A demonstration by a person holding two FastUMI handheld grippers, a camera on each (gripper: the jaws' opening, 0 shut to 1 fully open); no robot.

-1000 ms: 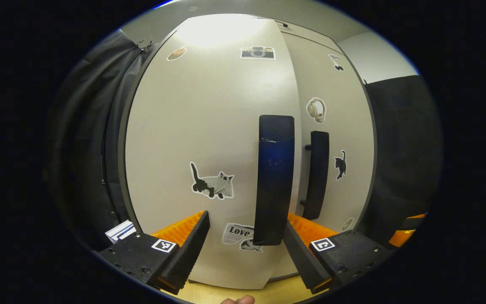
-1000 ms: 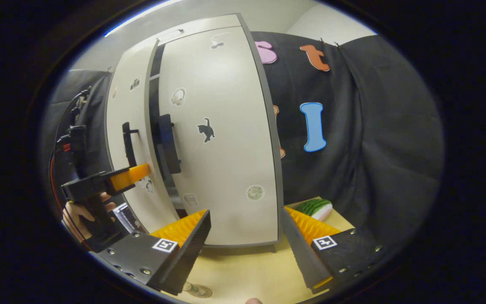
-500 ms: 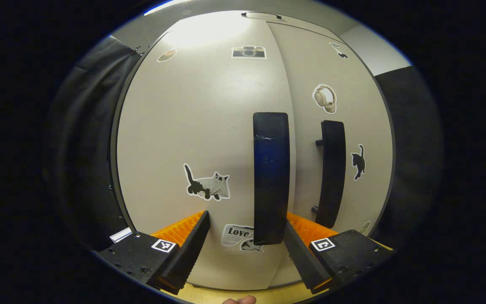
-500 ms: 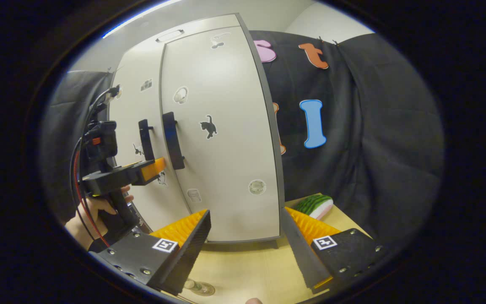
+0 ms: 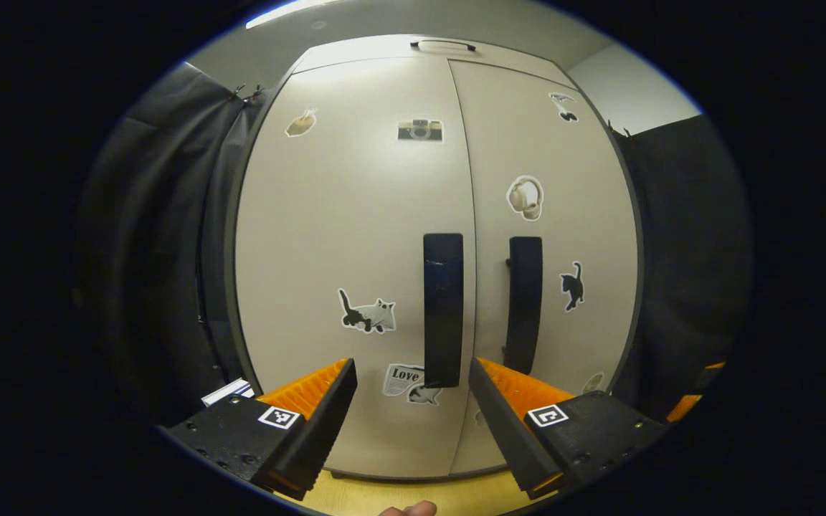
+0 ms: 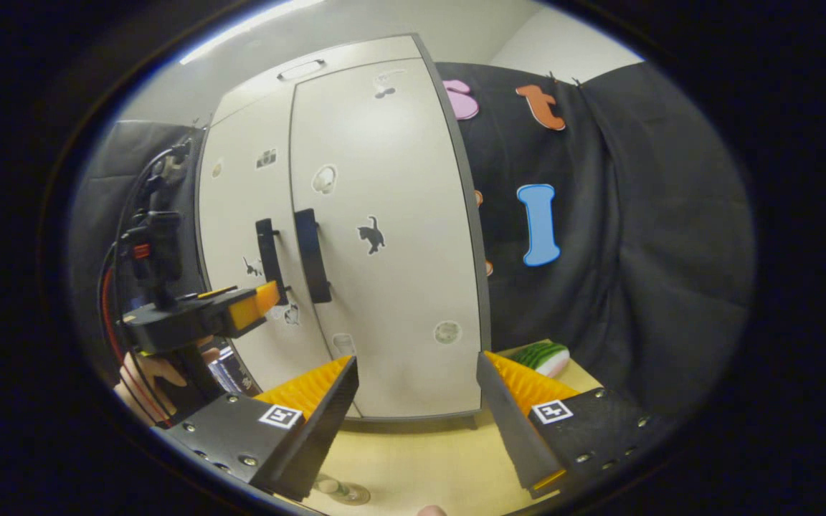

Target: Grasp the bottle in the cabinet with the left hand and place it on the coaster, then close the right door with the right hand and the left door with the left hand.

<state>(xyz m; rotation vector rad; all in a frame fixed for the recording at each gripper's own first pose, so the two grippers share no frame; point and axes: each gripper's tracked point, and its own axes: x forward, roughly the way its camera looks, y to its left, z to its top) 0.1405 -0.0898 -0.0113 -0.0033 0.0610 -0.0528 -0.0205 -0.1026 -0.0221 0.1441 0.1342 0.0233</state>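
Doors first: I see the tall grey cabinet [image 5: 355,236] with both leaves flush, the left door [image 5: 355,215] and right door [image 5: 556,236] meeting at the centre seam, so whatever it holds is hidden from me. Two black vertical handles [image 5: 443,309] sit either side of that seam. My left gripper [image 5: 413,423] hangs released in front of the left handle, jaws spread and touching nothing. My right gripper [image 6: 416,423] is also released, jaws apart over the pale wooden table [image 6: 420,466]. At the near edge, a clear bottle [image 6: 338,489] just shows; I cannot tell whether a coaster lies under it. A watermelon-slice toy [image 6: 540,356] lies to the far right.
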